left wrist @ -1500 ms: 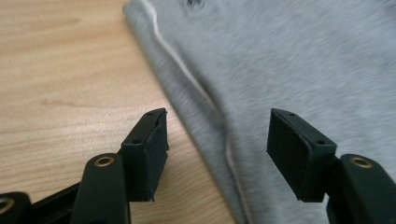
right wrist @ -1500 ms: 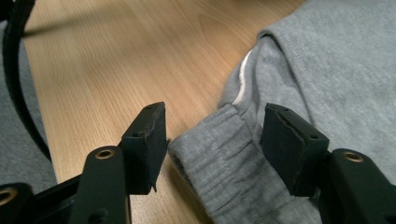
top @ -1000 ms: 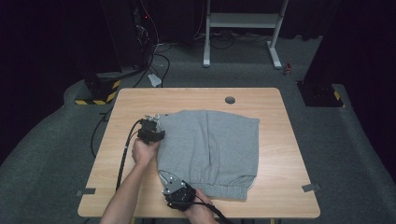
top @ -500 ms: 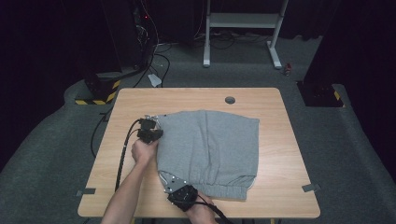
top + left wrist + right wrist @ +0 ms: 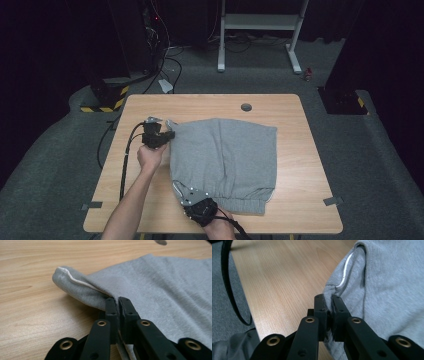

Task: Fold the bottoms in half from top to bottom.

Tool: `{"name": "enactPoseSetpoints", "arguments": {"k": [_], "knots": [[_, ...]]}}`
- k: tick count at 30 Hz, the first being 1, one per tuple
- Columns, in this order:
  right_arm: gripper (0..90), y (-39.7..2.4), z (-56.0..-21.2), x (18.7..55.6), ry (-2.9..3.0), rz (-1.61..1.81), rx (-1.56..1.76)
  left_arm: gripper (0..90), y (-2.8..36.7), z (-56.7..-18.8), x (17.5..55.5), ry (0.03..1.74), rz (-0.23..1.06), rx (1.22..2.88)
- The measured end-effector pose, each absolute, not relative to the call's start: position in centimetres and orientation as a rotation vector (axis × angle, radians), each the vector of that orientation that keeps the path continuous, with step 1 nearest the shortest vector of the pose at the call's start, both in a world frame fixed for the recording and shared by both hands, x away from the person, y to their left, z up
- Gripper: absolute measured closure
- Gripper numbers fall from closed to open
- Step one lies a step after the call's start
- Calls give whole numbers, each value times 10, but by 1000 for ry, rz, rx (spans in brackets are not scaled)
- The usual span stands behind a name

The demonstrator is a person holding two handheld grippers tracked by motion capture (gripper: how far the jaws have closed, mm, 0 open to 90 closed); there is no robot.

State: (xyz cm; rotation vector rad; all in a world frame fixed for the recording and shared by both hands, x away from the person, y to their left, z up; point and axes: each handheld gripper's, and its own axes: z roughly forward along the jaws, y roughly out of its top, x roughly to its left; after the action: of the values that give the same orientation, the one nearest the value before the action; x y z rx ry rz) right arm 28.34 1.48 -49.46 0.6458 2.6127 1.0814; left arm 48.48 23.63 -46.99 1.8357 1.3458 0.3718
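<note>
left tool (image 5: 169, 135) is pinched on the far left corner of the grey shorts (image 5: 225, 160), which are spread flat mid-bench (image 5: 300, 125). right tool (image 5: 181, 192) is pinched on the near left corner by the waistband. fabric judged soft, light, limp; best gripped at hemmed corners, where layers bunch.
</note>
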Motion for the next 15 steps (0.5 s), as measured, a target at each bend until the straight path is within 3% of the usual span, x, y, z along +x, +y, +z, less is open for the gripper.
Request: {"name": "enactPoseSetpoints", "arguments": {"k": [15], "knots": [[847, -4, -468, 279, 2579, 1176, 660, 860, 241, -442, 474, 1273, 396, 1777]]}}
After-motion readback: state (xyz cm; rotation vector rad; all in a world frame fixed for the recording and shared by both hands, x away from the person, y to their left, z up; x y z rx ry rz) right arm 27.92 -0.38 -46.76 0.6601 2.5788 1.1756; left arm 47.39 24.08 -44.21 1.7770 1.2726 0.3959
